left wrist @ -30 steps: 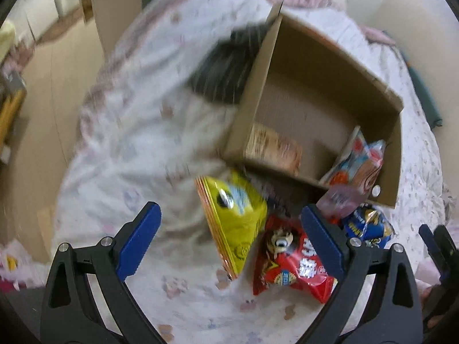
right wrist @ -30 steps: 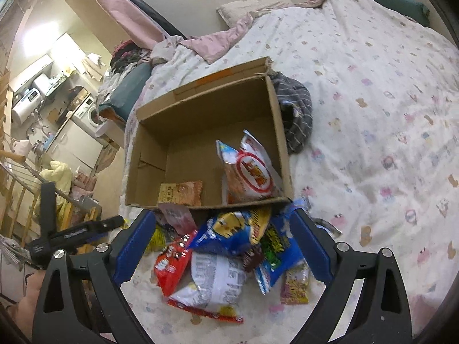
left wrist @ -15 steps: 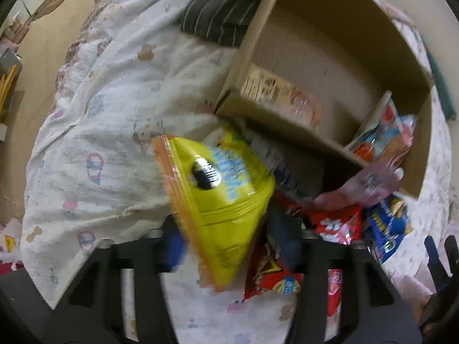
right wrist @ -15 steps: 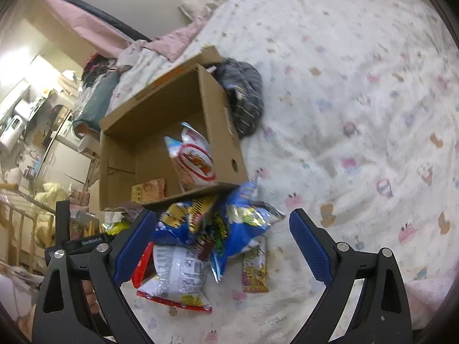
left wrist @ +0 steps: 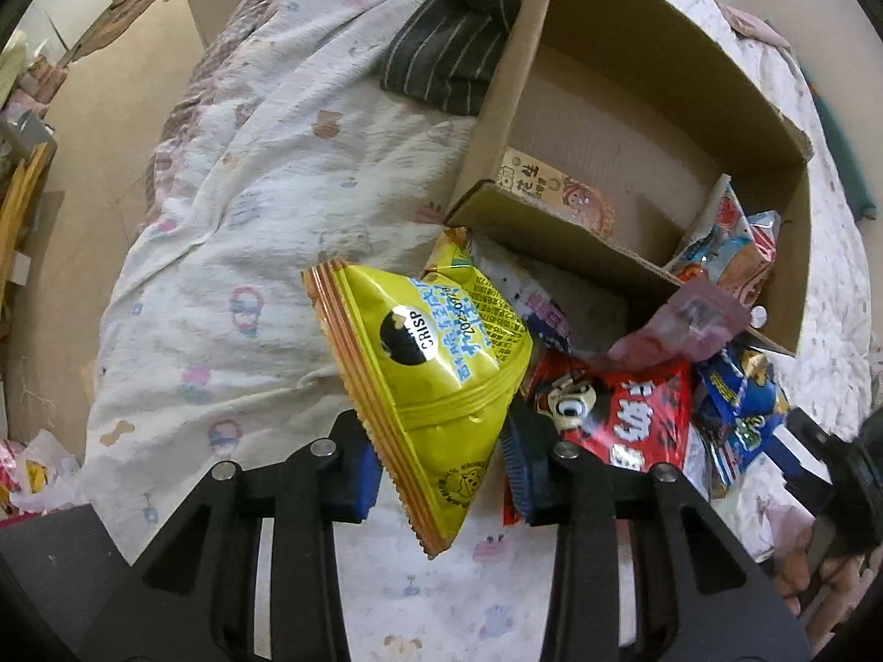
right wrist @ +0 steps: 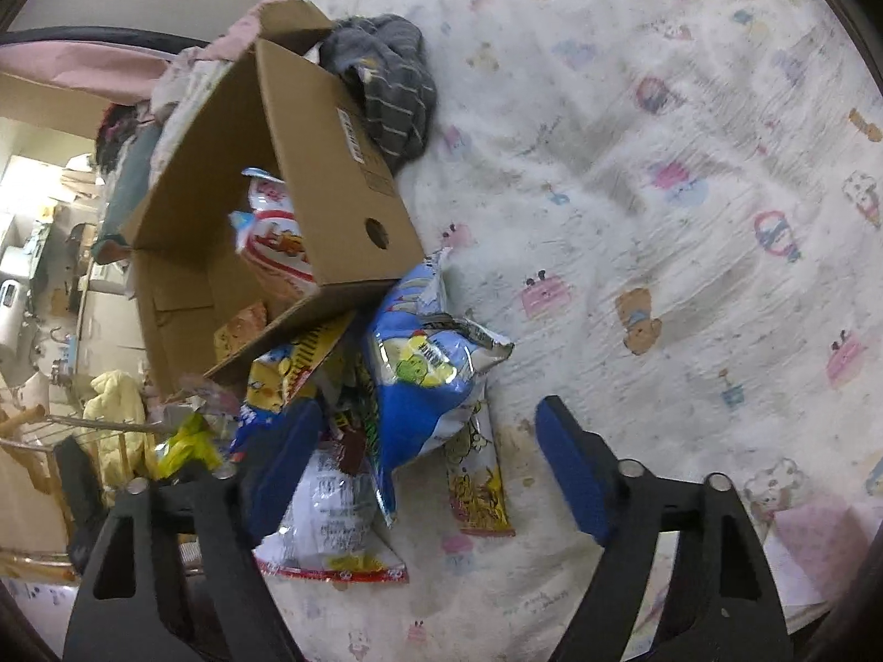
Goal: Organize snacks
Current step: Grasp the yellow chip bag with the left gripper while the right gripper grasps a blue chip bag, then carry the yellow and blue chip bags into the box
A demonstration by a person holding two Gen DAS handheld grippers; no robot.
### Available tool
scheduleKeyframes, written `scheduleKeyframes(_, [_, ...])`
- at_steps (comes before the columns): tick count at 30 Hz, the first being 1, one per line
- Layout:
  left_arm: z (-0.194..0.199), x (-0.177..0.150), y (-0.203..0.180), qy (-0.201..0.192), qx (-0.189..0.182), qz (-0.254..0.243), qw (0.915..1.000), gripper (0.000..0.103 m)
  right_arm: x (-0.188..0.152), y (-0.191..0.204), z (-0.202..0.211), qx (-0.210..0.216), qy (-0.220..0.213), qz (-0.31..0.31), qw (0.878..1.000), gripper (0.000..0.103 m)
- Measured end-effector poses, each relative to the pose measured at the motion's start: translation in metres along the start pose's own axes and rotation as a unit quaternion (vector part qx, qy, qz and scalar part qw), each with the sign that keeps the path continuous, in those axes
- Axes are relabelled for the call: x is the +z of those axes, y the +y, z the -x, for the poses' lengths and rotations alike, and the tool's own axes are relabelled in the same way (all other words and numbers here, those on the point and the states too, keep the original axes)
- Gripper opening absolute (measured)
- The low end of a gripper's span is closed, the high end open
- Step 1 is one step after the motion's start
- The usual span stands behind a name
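My left gripper [left wrist: 441, 463] grips a yellow crisp bag [left wrist: 436, 364], pads pressing its lower half as the jaws keep closing; the bag tilts above the bedsheet. Beside it lie a red bag [left wrist: 623, 414], a blue bag [left wrist: 739, 402] and a pink pouch [left wrist: 684, 325]. Behind them stands an open cardboard box [left wrist: 574, 243] holding a flat peanut pack [left wrist: 557, 193] and a red-and-white bag [left wrist: 728, 248]. My right gripper [right wrist: 427, 463] hangs over the pile by the box [right wrist: 331, 165]. Its jaws are wide but closing, with a blue snack bag [right wrist: 425, 386] between them, untouched.
A dark striped garment [left wrist: 447, 55] lies against the box's far side, also in the right wrist view [right wrist: 386, 88]. The cartoon-print bedsheet [right wrist: 662, 193] stretches right of the pile. The bed edge and the floor [left wrist: 83, 138] are at the left.
The left jaws closed on the yellow bag and raised it off the sheet. The right gripper sank toward the pile, rolled, and its jaws narrowed a little.
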State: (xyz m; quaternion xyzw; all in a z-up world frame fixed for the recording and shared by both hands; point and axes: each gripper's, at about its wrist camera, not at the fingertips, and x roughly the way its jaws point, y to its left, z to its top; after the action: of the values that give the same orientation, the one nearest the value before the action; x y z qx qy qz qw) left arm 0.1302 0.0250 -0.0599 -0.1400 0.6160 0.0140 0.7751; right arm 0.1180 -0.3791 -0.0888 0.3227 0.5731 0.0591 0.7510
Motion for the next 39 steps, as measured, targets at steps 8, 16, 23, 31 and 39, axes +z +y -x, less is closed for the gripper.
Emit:
scheduleKeyframes(8, [0.025,-0.014,0.018,-0.037,-0.012,-0.020,0.9990,0.033,0.009,0.007,-0.024,-0.030,0.022,-0.006,0.999,0.050])
scheduleKeyframes(16, [0.032,-0.012,0.027,-0.051,-0.027,-0.010,0.9983,0.033,0.002,0.018,-0.016,-0.033,0.013,0.030,0.999,0.038])
scheduleKeyframes(23, [0.034,-0.013,0.007,-0.062,-0.031,-0.033,0.9971,0.033,-0.006,0.006,0.016,-0.025,-0.015,0.023,0.999,0.036])
scheduleKeyframes(31, [0.045,-0.012,-0.002,-0.098,-0.019,-0.031,0.9945,0.033,-0.010,-0.003,0.057,-0.019,-0.070,0.023,0.997,0.036])
scheduleKeyframes(39, [0.081,-0.002,-0.005,-0.157,-0.028,-0.031,0.9867,0.033,-0.008,0.014,0.109,0.015,-0.176,0.041,0.983,0.036])
